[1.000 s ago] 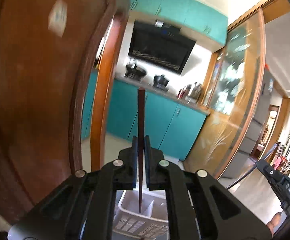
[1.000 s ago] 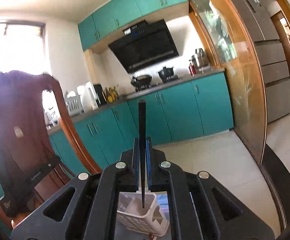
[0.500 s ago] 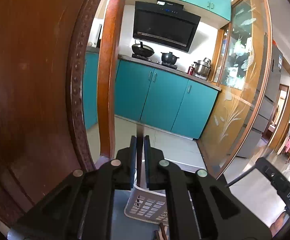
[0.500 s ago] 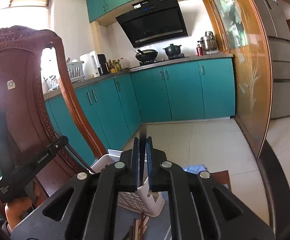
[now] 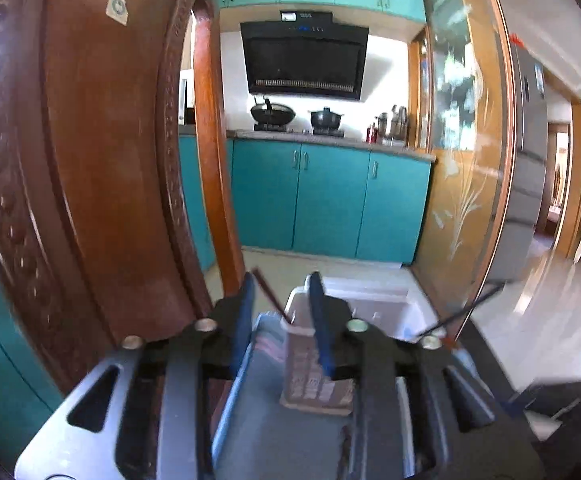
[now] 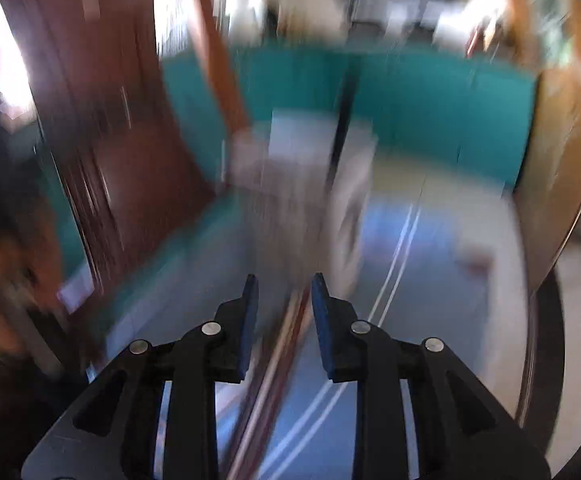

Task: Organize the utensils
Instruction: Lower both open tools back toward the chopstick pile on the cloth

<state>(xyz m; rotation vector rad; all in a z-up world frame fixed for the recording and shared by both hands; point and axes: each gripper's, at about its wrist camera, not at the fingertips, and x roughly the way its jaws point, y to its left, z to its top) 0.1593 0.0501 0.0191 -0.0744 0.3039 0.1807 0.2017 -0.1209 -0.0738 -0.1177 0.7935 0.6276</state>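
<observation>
Both grippers, left and right, are opening, fingers released; a chopstick leans at the basket's eleven-o'clock rim.

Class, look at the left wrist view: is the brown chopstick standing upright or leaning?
Leaning: the brown chopstick tilts up-left out of the white utensil basket.
</observation>
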